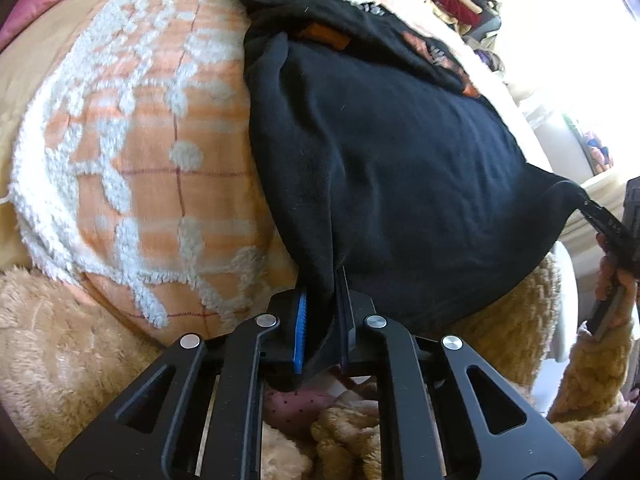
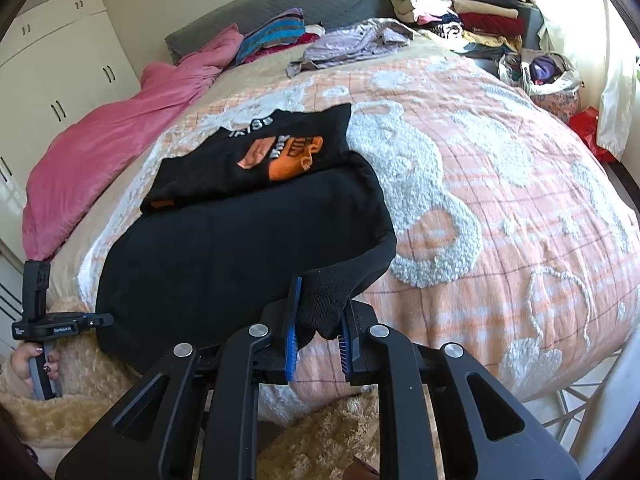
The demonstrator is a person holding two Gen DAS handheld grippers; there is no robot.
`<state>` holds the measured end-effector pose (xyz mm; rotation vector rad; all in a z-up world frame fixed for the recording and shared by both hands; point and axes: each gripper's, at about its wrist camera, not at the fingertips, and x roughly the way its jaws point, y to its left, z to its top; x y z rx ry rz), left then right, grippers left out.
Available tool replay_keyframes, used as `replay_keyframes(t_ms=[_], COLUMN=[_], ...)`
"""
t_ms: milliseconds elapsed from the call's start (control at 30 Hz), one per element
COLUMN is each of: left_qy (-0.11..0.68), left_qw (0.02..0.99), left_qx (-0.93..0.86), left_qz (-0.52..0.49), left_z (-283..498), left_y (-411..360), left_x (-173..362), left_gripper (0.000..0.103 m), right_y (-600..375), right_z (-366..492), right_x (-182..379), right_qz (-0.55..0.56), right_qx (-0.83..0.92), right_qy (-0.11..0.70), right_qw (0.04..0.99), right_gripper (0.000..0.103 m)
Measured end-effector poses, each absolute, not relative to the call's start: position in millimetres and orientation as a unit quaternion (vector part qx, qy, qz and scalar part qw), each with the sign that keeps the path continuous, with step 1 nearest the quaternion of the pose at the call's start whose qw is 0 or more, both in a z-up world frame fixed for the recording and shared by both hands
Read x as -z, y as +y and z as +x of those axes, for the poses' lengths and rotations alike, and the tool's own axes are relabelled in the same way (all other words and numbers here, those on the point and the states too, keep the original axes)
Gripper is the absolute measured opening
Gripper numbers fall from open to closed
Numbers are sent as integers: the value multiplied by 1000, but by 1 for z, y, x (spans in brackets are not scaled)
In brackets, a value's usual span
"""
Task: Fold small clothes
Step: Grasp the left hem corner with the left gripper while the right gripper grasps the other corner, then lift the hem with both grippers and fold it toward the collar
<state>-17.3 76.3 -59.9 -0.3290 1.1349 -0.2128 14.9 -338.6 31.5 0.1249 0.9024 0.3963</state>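
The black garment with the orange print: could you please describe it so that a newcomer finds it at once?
Start at the bed's peach-and-white bedspread. Near its front edge lies the black garment, its plain lower part spread toward the camera. Its orange print and white lettering set it apart from the pink duvet beside it.

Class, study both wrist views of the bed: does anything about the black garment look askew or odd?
Yes. The black garment lies skewed across the bedspread, its far part with the orange print bunched unevenly. Both near corners are pinched: left tool, right tool.

Bedspread [image 2: 500, 168] lies open right of the black garment [image 2: 224, 248].
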Motion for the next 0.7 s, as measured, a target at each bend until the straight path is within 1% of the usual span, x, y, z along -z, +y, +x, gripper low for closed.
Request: replay_keyframes(t_ms=[400, 700], left_qy=[473, 438], left_qw=[862, 882], left_qx=[120, 117], left_qz=[-141, -130], left_z=[-11, 2], left_y=[79, 82], left_x=[7, -23], left_gripper=[5, 5], right_y=[-347, -356], right_z=[17, 22], right_x=[-51, -68], right_qz=[76, 97], right_qx=[-185, -185], right_qy=[400, 373], right_qw=[894, 904], right_gripper=[15, 15])
